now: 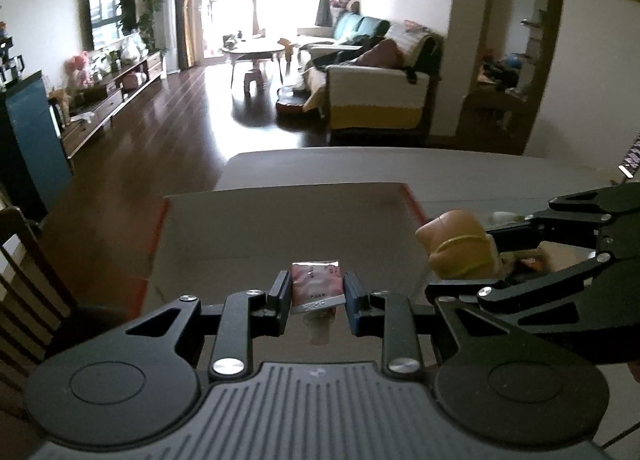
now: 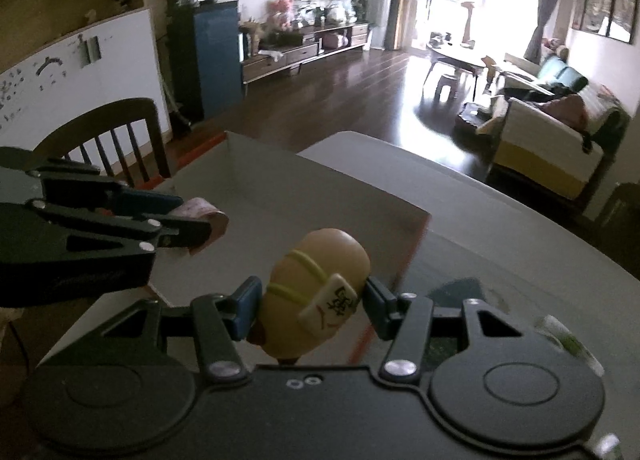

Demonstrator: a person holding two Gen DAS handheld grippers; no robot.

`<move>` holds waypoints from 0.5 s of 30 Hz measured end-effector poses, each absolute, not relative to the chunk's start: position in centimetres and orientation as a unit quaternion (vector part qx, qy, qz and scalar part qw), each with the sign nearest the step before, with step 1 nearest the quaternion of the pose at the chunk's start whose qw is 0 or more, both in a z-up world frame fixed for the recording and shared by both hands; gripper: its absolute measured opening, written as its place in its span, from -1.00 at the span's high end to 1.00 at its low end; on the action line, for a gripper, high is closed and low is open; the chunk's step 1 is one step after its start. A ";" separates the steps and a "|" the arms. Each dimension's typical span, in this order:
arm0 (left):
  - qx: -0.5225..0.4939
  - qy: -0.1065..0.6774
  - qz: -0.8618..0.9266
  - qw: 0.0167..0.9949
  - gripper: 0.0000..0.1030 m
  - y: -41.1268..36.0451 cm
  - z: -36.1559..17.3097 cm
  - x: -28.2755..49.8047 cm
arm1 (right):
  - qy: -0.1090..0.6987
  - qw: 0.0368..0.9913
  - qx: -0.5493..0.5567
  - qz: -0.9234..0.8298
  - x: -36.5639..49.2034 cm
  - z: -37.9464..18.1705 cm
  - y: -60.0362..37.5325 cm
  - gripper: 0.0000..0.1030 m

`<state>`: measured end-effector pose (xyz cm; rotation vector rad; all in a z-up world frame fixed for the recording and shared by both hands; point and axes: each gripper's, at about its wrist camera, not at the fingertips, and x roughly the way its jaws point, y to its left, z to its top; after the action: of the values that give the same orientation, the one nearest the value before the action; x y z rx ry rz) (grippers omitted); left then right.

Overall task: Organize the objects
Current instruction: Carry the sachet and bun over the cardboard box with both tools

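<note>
Left gripper (image 1: 316,292): you have its two fingers clamped on one small pink sachet (image 1: 317,281), held above the open box (image 1: 280,228).
Sachet print: there is dark lettering on the pink face, too small and blurred for you to read.
Right gripper (image 2: 312,302): your fingers are closed on one tan rounded toy (image 2: 316,292), at the box's near right corner.
Toy label: a white tile (image 2: 330,302) sits on its front under two yellow-green bands; it bears a dark Chinese character and a red mark, neither of which you can make out.
Box: one, grey inside with red outer edges, standing on the grey table (image 2: 500,228).
Count: two grippers, two held items, one box.
Chair (image 2: 108,140): one dark wooden one beside the table.
</note>
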<state>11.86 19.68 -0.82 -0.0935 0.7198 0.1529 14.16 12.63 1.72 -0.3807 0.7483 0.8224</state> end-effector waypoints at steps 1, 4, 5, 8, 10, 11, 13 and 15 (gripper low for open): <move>-0.043 0.355 0.077 0.931 0.48 20.4 -1.1 12.2 | 0.357 0.829 -0.183 0.389 14.3 1.4 13.3 -0.05; -0.035 0.368 0.082 0.925 0.48 22.0 -2.2 13.5 | 0.372 0.819 -0.189 0.393 15.2 0.1 15.0 -0.05; -0.034 0.373 0.083 0.924 0.48 22.6 -2.6 13.9 | 0.377 0.818 -0.192 0.391 15.3 -0.4 15.4 -0.05; -0.031 0.390 0.087 0.916 0.48 23.9 -4.0 15.1 | 0.398 0.806 -0.197 0.392 16.0 -1.9 16.8 -0.05; -0.029 0.399 0.089 0.912 0.48 24.5 -4.8 15.5 | 0.408 0.799 -0.201 0.393 16.5 -2.8 17.9 -0.05; -0.030 0.405 0.087 0.910 0.48 24.8 -5.2 15.7 | 0.416 0.795 -0.199 0.394 16.6 -3.2 18.0 -0.05; -0.033 0.414 0.088 0.905 0.48 25.4 -6.1 16.2 | 0.426 0.790 -0.202 0.392 16.8 -3.9 18.4 -0.05; -0.038 0.424 0.085 0.901 0.48 25.8 -6.8 16.5 | 0.434 0.786 -0.207 0.388 17.1 -4.6 18.7 -0.05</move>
<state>16.54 25.79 -6.84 -0.0777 0.8769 0.1750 17.07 18.67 -4.56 -0.4470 0.9347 0.8373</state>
